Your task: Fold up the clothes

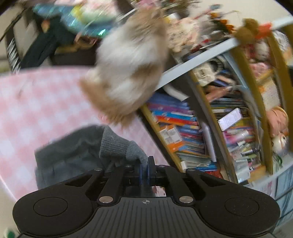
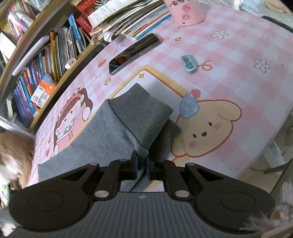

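A grey knit garment [image 2: 113, 128] with ribbed cuffs lies on the pink checked table [image 2: 238, 55]. My right gripper [image 2: 142, 166] is shut on the garment's near edge, just below a ribbed cuff [image 2: 142, 113]. In the left wrist view my left gripper [image 1: 144, 168] is shut on another part of the grey garment [image 1: 119, 144], lifted above the table [image 1: 36, 109]. The rest of the cloth hangs down below it at the left.
A fluffy brown and white sleeve [image 1: 128, 69] is blurred above the table. A bookshelf [image 1: 210, 128] full of books stands beside the table. On the table lie a phone [image 2: 135, 53], a small eraser [image 2: 188, 64], a pink cup [image 2: 186, 11] and a book stack [image 2: 128, 16].
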Demonstrator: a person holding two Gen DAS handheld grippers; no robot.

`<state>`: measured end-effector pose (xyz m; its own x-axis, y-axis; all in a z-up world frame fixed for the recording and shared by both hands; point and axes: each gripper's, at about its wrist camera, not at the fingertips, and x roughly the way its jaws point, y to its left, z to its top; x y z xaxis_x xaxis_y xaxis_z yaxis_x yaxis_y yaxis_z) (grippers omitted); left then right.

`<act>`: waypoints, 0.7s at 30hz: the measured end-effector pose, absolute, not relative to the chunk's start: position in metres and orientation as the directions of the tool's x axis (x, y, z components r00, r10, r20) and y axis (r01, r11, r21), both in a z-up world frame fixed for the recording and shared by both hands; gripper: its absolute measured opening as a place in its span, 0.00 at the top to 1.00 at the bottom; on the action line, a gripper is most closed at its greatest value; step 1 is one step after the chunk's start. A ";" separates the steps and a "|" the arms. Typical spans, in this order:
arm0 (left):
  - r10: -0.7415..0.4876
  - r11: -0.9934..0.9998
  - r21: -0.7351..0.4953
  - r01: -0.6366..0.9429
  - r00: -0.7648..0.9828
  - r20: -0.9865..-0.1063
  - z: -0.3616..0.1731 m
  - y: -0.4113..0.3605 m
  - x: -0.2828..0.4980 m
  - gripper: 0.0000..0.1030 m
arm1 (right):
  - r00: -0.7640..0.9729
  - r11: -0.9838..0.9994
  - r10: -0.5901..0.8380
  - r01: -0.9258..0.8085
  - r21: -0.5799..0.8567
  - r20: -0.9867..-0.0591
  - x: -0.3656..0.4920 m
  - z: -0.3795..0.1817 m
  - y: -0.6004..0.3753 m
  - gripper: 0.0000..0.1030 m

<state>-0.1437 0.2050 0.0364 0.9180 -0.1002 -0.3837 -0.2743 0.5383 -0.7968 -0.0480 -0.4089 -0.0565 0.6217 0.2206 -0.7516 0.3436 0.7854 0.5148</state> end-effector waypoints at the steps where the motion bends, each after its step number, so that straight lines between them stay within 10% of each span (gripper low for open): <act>1: -0.086 0.536 -0.780 -0.323 0.898 -0.431 0.026 0.210 -0.146 0.96 | 0.622 0.787 0.220 0.342 0.513 -0.751 -0.048 -0.057 -0.408 0.93; 4: -0.084 0.543 -0.652 -0.529 0.739 -0.669 -0.036 0.221 -0.145 0.96 | 0.621 0.783 0.226 0.343 0.518 -0.751 -0.049 -0.059 -0.407 0.92; 12: -0.084 0.526 -0.623 -0.579 0.694 -0.716 -0.064 0.221 -0.152 0.90 | 0.601 0.793 0.227 0.343 0.503 -0.767 -0.048 -0.060 -0.403 0.93; 16: -0.030 0.508 -0.579 -0.638 0.658 -0.752 -0.057 0.219 -0.159 0.64 | 0.602 0.787 0.225 0.350 0.507 -0.766 -0.048 -0.060 -0.404 0.93; 21: 0.020 0.473 -0.532 -0.702 0.612 -0.791 -0.058 0.222 -0.152 0.61 | 0.613 0.785 0.198 0.369 0.498 -0.765 -0.048 -0.053 -0.404 0.87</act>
<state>-0.1515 0.2221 -0.0578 0.6121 0.0202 -0.7906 -0.7025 0.4730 -0.5318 -0.0482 -0.4040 -0.0533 0.6125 0.1978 -0.7653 0.3687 0.7849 0.4980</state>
